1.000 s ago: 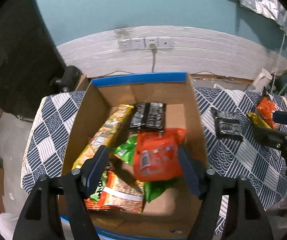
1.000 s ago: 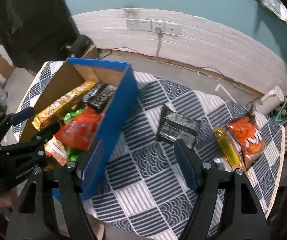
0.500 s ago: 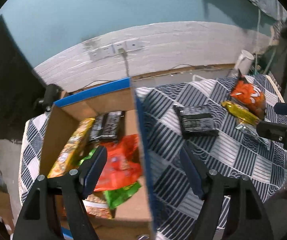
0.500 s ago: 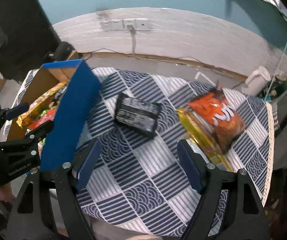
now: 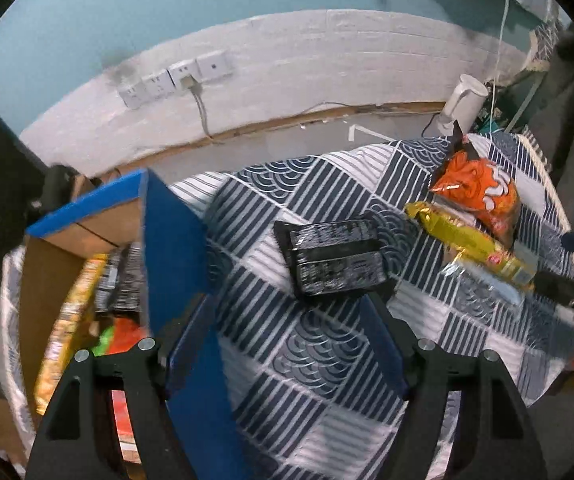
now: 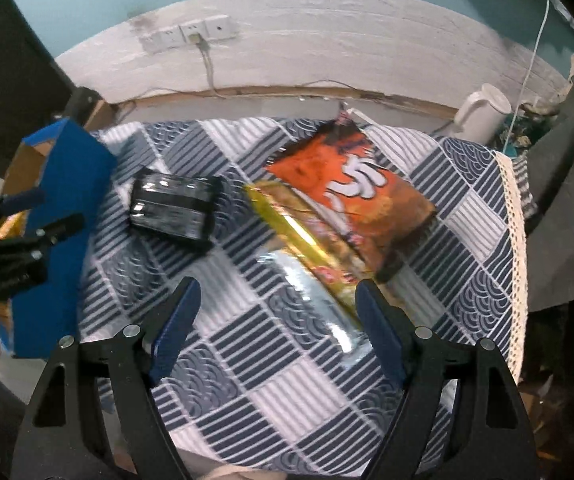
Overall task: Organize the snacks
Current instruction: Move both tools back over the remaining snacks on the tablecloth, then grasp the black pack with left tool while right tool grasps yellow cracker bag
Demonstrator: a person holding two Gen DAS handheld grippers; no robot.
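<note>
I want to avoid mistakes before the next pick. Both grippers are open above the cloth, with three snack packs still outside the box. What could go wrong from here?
1. The yellow pack lies partly under the orange bag, touching it; the right gripper may drag both.
2. The left gripper has one finger close to the blue box wall; it may bump it while reaching the black pack.
3. The shiny wrappers may slip.

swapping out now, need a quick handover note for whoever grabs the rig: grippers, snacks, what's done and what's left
Left gripper: open, empty, jaws just been opening, near the black pack.
Right gripper: open, empty, jaws just been opening, over the silver pack.
Done: several snacks already in the box.
Left on the cloth: black pack, yellow pack, silver pack, orange bag.
</note>
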